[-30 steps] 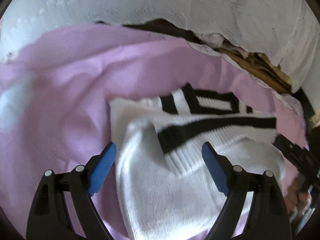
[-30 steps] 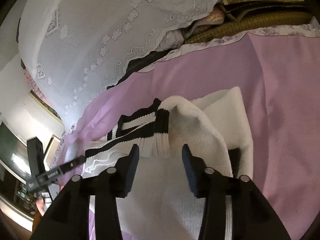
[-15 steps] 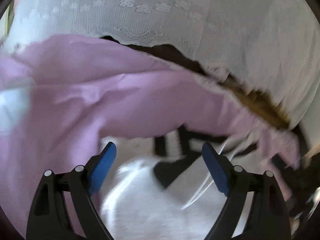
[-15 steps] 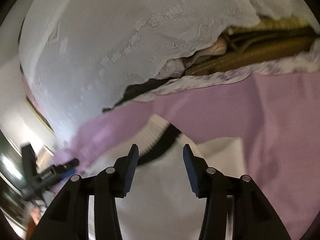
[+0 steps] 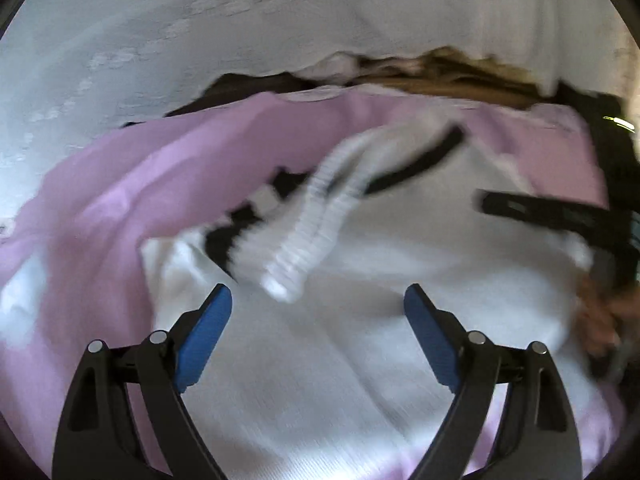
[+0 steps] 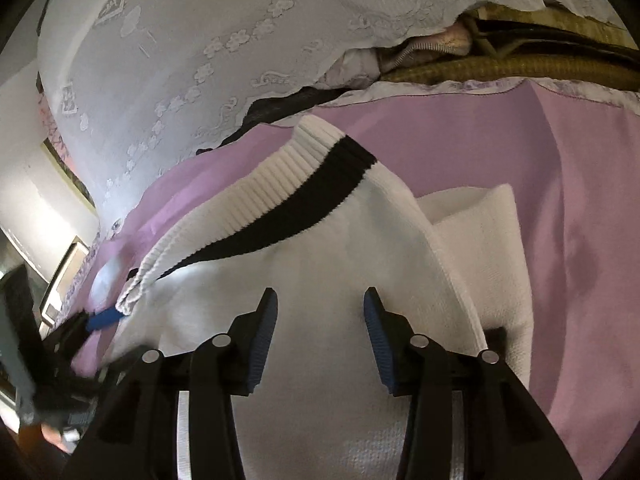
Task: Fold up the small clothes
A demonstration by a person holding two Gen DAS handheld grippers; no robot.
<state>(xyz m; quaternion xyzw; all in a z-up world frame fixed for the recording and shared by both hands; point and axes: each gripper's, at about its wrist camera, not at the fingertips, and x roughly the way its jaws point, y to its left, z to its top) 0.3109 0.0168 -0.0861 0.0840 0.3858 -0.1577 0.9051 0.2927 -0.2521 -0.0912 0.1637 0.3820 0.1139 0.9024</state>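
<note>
A white knit sweater (image 5: 360,360) with black bands lies on a pink sheet (image 5: 100,208). The left wrist view is blurred. My left gripper (image 5: 318,300) hovers just over the sweater's body, jaws wide open, nothing pinched. The right gripper (image 5: 540,216) reaches in from the right there, with a hand (image 5: 600,320) behind it. In the right wrist view the sweater (image 6: 320,264) shows a ribbed hem (image 6: 280,176) with a black band ahead of the fingers. My right gripper (image 6: 320,312) stands partly open above the white knit, pads apart. The left gripper's blue pad (image 6: 104,318) shows at the far left.
A white lace cloth (image 6: 200,60) hangs along the back of the sheet. Under its edge sit a dark gap, bundled fabric (image 6: 432,44) and a brown woven surface (image 6: 500,68). Framed pictures (image 6: 64,276) stand by the wall at left. Bare pink sheet (image 6: 580,200) extends to the right.
The left view has rolled and swung, so the sweater now fills the space under the left jaws. The right gripper has shifted over the sweater; the ribbed hem now spreads ahead of it.
</note>
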